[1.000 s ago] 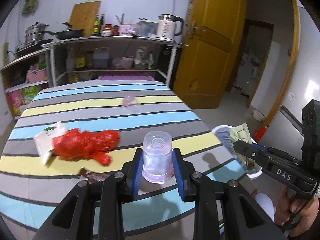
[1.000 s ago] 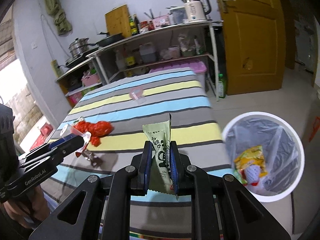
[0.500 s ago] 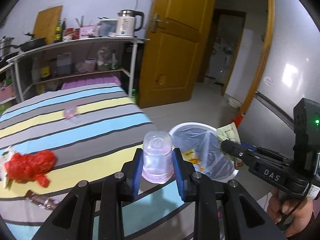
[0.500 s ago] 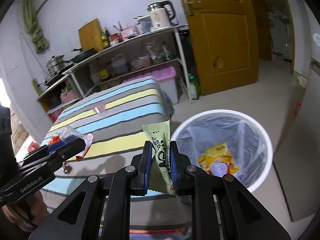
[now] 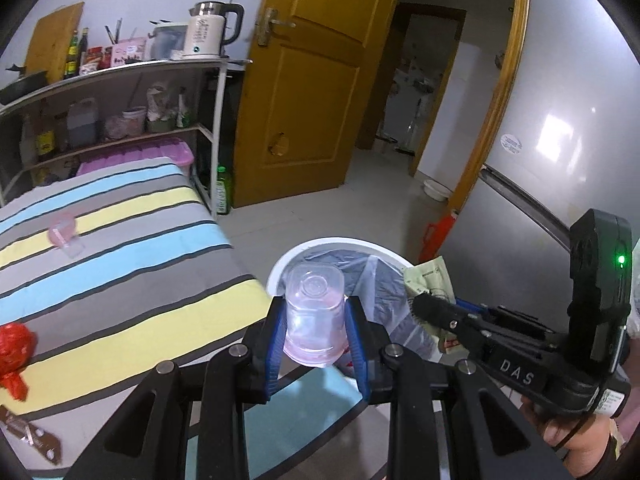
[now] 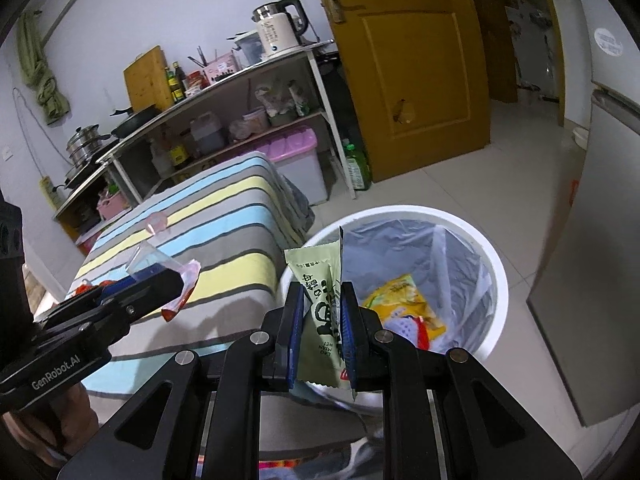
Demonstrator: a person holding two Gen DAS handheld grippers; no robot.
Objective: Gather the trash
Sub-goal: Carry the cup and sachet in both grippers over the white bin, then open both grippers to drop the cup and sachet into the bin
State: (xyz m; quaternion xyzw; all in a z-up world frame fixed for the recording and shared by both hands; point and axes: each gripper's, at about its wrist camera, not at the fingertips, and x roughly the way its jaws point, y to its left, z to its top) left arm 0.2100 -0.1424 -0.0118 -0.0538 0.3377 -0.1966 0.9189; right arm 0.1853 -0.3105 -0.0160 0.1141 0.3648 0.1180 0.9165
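My left gripper (image 5: pixel 315 320) is shut on a clear plastic cup (image 5: pixel 314 312) held upside down, at the near rim of the white trash bin (image 5: pixel 320 246). My right gripper (image 6: pixel 320 316) is shut on a pale green snack wrapper (image 6: pixel 322 312), just over the near left rim of the same bin (image 6: pixel 400 212). The bin has a clear liner and holds a yellow packet (image 6: pixel 404 304). In the left wrist view the right gripper (image 5: pixel 430 306) with its wrapper (image 5: pixel 430 280) hangs to the right of the bin. In the right wrist view the left gripper (image 6: pixel 160 280) with the cup (image 6: pixel 152 258) is at the left.
The striped table (image 5: pixel 120 264) still carries a red net bag (image 5: pixel 14 350), a small pink clear cup (image 5: pixel 64 232) and a brown wrapper (image 5: pixel 32 438). A metal shelf rack (image 5: pixel 120 92) stands behind, a yellow door (image 5: pixel 316 92) beyond, a grey fridge (image 5: pixel 560 160) at the right.
Both grippers have swung right, off the table toward the bin, each still holding its piece. The bin now sits directly ahead of both; the red net bag has slid to the left edge.
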